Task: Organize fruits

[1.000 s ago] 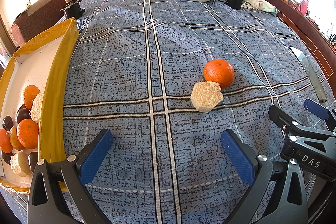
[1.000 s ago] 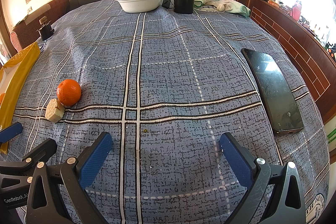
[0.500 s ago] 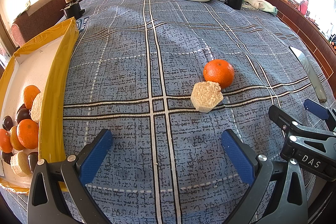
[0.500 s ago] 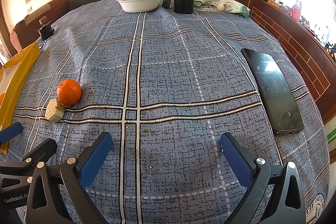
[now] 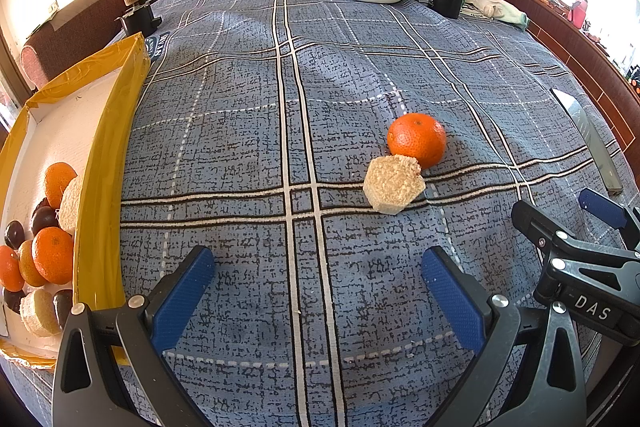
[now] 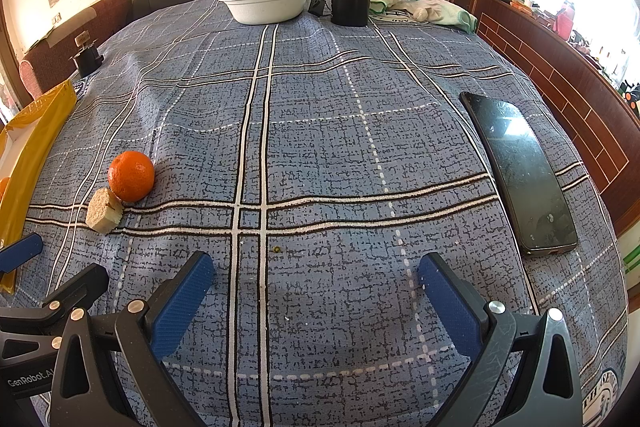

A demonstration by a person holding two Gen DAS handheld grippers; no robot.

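**Q:** Fruits, where are they, starting nearest the cameras?

**A:** Nearest are the two tools. The left gripper (image 5: 316, 291) hovers low over a surface covered in a blue plaid cloth (image 5: 240, 131), its blue-padded jaws spread wide with nothing between them. The right gripper (image 6: 316, 291) sits just beside it to the right, jaws equally wide apart and holding nothing.

**Q:** And beyond the jaws?

**A:** Ahead of the left gripper, a little to its right, lies a pale hexagonal foam piece (image 5: 394, 189). An orange (image 5: 417, 140) rests touching its far side. From the right wrist view the same pair appears far to the left.

**Q:** Is other fruit visible?

**A:** Yes. At the left edge sits a white tray with yellow walls (image 5: 108, 143). Several oranges (image 5: 52, 255), dark round fruits (image 5: 44, 219) and more pale foam pieces cluster in its near end.

**Q:** What else is on the surface?

**A:** A black phone (image 6: 520, 171) lies well to the right. At the far end stand a white bowl of green lettuce (image 6: 268, 3) and a black cylindrical container (image 6: 351, 9), with light cloths beyond.
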